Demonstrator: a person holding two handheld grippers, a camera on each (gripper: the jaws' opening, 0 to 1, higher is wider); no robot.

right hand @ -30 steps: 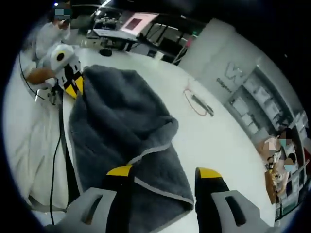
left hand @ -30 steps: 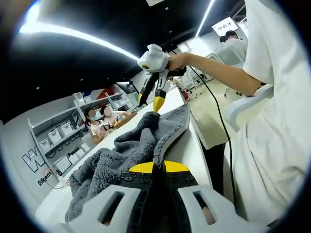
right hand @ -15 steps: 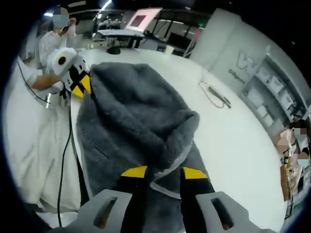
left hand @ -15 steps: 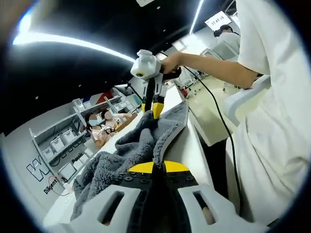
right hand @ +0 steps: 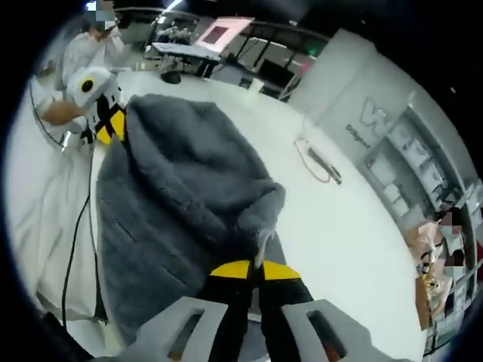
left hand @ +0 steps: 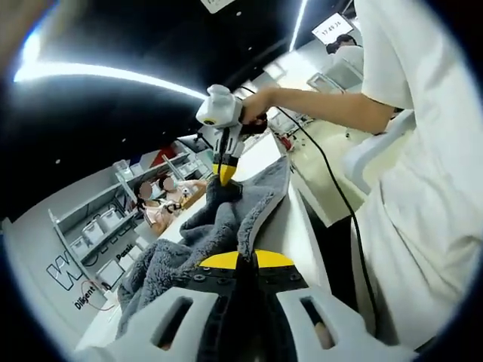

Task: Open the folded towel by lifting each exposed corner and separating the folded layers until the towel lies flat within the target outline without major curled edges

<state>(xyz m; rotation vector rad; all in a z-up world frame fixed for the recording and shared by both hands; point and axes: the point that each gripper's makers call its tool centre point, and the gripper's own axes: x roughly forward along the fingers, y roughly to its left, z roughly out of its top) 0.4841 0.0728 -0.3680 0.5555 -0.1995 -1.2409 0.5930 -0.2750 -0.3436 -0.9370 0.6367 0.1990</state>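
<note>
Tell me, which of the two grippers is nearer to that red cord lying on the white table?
Probably the right. The right gripper is clamped on the grey towel, with the red cord just across the bare table. The left gripper grips the towel's far end, farther from the cord.

your left tongs (left hand: 246,260) and right tongs (right hand: 255,269) are both clamped closed, right arm outstretched.

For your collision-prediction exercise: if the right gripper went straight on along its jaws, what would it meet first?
The grey towel, already pinched in the right gripper; its raised fold lies directly ahead, probably before the left gripper.
</note>
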